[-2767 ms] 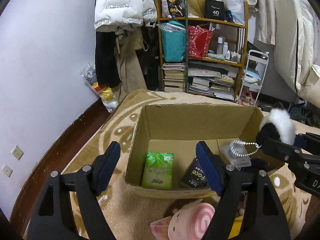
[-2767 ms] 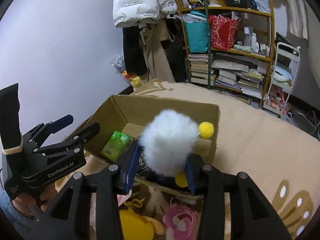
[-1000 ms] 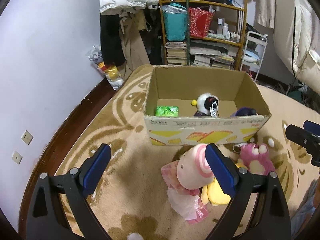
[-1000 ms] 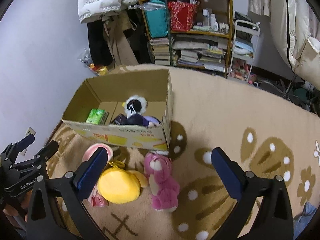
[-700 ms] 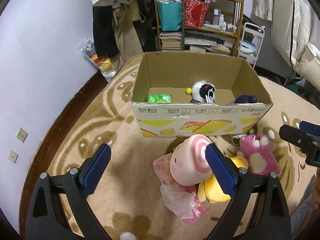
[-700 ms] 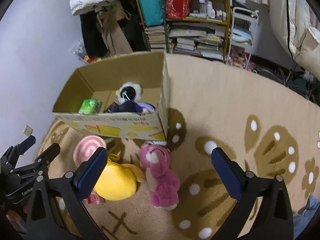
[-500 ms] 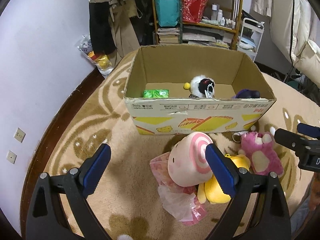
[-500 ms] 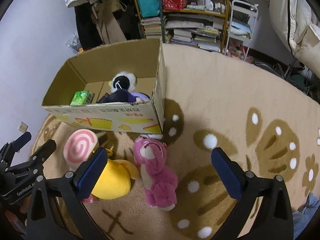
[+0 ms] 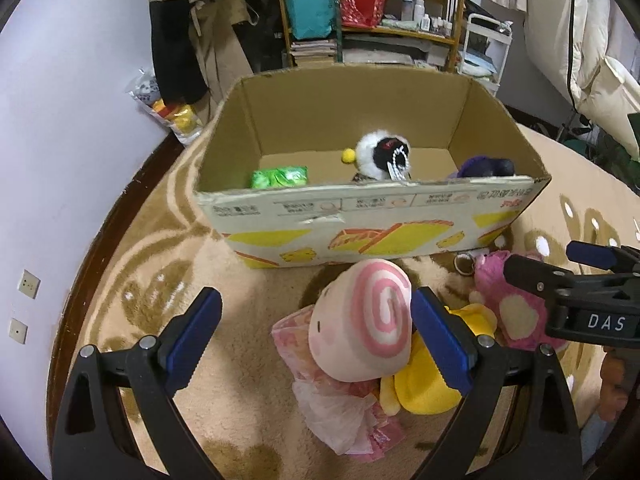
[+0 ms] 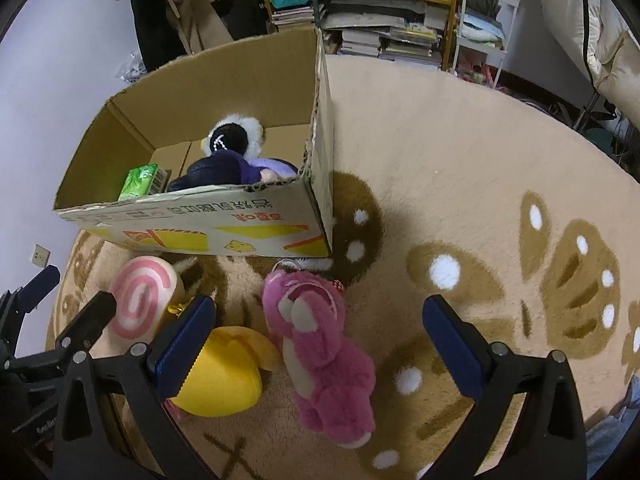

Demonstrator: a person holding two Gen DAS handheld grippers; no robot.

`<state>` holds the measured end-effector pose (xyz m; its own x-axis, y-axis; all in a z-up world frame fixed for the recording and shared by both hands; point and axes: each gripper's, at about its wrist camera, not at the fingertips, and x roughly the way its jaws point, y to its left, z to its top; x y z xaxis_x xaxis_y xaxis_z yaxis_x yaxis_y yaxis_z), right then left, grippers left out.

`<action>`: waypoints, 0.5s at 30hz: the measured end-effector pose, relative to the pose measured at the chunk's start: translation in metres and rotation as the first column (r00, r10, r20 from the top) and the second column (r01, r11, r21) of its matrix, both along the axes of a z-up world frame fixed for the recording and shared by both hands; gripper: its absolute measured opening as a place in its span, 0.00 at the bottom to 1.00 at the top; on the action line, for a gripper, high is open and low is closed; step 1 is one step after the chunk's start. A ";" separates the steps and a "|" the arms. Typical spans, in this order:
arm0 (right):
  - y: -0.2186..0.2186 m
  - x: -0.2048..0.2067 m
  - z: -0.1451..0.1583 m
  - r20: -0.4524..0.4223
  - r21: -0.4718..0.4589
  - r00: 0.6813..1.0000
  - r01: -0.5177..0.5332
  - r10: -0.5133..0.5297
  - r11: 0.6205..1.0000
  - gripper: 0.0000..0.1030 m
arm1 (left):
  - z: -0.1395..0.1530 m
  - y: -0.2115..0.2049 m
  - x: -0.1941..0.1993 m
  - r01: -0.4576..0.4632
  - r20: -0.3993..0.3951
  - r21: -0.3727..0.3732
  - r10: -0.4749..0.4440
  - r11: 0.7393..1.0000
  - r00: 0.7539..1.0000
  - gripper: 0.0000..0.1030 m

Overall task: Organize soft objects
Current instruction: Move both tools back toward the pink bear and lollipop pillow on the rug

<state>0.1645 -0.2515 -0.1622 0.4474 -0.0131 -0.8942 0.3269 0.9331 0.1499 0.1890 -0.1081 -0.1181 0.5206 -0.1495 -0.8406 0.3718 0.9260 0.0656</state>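
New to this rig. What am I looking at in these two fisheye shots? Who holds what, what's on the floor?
No robot arm here: a person carries a handheld two-finger gripper in each hand, each with a fisheye camera looking forward along its fingers. The left gripper frames the left wrist view, and the right gripper frames the right wrist view. Both are open and hold nothing.

On the rug stands an open cardboard box. Inside it are a green packet, a black-and-white fluffy toy and a dark purple plush.

Still on the rug, in front of the box: a pink swirl plush, a yellow plush and a pink bear. The left gripper points at the swirl plush; the right hovers over the bear.
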 end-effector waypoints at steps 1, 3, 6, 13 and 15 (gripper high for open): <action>0.000 0.001 -0.001 -0.004 0.001 1.000 0.000 0.000 1.000 1.00 | -0.002 -0.001 0.001 0.003 -0.008 0.003 -0.003 1.000 1.000 0.92; -0.001 0.003 -0.005 -0.013 0.004 1.000 0.000 0.000 1.000 1.00 | -0.008 -0.004 0.002 0.007 -0.023 0.013 -0.006 1.000 1.000 0.92; -0.002 0.005 -0.010 -0.027 0.007 1.000 0.000 0.000 1.000 1.00 | -0.015 -0.007 0.003 0.015 -0.043 0.025 -0.014 1.000 0.999 0.92; 0.000 0.012 -0.020 -0.064 0.007 0.998 -0.013 0.014 1.000 1.00 | -0.025 -0.017 0.004 0.046 -0.070 0.027 -0.044 0.999 0.997 0.92; 0.001 0.012 -0.023 -0.075 0.005 0.997 -0.016 0.016 1.000 1.00 | -0.027 -0.020 0.006 0.051 -0.076 0.026 -0.049 0.998 0.996 0.92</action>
<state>0.1769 -0.2503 -0.1851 0.3788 -0.0030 -0.9255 0.3227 0.9377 0.1290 0.1949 -0.1278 -0.1451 0.4483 -0.1502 -0.8812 0.4227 0.9042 0.0609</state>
